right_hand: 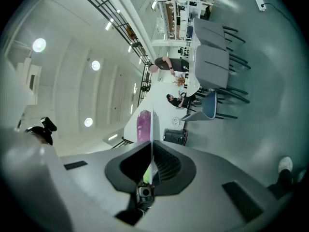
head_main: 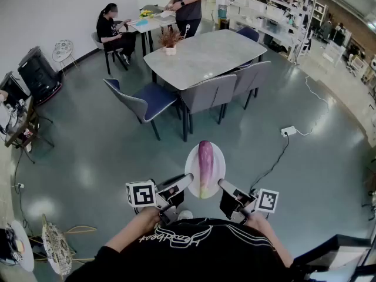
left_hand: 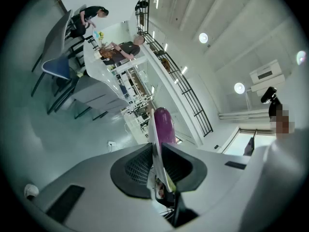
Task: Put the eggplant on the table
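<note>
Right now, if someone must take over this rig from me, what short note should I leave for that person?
Left gripper: fingers shut on the left rim of the white plate.
Right gripper: fingers shut on its right rim.
Eggplant lies on the plate, held above the floor, short of the grey table.
Done: plate with eggplant is up.
Left: reach the table, set the eggplant down there.

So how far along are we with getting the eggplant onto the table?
Done: the eggplant is loaded on a plate. In hand: left gripper and right gripper each clamp the plate's rim, holding it above the floor. Left: the grey table stands ahead beyond the chairs; the plate has yet to be carried there and set down.
</note>
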### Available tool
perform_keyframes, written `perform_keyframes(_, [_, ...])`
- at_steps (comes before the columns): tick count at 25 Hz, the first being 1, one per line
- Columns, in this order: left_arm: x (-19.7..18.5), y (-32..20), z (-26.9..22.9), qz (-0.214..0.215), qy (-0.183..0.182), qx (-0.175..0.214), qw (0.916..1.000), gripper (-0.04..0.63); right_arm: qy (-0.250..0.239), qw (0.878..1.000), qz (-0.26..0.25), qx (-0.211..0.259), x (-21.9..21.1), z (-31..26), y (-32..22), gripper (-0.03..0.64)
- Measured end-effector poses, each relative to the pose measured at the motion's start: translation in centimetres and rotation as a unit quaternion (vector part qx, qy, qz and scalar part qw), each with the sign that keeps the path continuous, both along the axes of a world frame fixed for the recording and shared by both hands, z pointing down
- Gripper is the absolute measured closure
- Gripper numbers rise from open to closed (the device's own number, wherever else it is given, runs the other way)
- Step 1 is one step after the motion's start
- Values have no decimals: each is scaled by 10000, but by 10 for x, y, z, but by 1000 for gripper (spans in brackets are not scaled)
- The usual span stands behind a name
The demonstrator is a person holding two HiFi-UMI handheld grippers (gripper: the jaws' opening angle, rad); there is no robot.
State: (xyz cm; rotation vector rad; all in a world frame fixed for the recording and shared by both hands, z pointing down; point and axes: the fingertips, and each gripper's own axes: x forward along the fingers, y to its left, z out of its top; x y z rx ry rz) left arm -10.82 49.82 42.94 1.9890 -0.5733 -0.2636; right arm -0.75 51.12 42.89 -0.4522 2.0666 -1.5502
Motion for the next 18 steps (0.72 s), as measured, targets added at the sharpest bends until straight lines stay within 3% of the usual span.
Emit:
perform_keyframes(4, [2, 2, -5, 54, 122, 165, 9998, 537, 68, 10000, -40, 46, -3, 6, 3, 598])
perform_keyframes(8, [-10, 7, 12, -230, -141, -201, 9994, 538, 95, 9999, -103, 54, -7, 9, 5, 598])
perform_keyframes(13, [1, 14, 7, -169, 84, -195, 9996, 538, 109, 9999, -99, 12, -2, 11, 12, 598])
perform_keyframes(18, [12, 22, 6, -177, 375, -456, 9981, 538, 146, 9999, -51, 16, 7, 12, 19, 598])
